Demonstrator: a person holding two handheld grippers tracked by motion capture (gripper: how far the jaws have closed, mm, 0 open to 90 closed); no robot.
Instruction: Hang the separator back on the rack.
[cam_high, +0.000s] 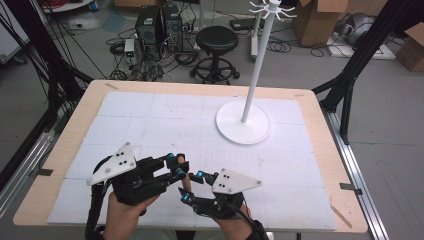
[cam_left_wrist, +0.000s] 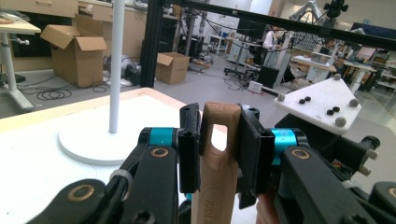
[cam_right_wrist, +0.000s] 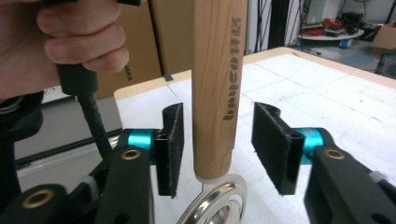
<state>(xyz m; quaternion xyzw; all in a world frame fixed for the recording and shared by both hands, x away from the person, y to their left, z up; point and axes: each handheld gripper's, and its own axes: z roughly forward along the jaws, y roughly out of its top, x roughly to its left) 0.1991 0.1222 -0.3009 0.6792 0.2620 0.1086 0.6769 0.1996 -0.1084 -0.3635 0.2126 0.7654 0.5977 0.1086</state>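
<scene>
White-papered table (cam_high: 150, 120), cluttered lab floor beyond. My left gripper (cam_left_wrist: 219, 140) clamps the wooden handle (cam_left_wrist: 217, 154); my right gripper's (cam_right_wrist: 219, 154) jaws stand open either side of it.

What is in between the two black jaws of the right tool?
A wooden handle stands in the gap between the right tool's open jaws, touching neither, with a metal ring at its bottom end. The right gripper view shows this.

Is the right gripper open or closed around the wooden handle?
Open. In the right gripper view, the right gripper has a jaw on each side of the wooden handle, with clear gaps between.
</scene>
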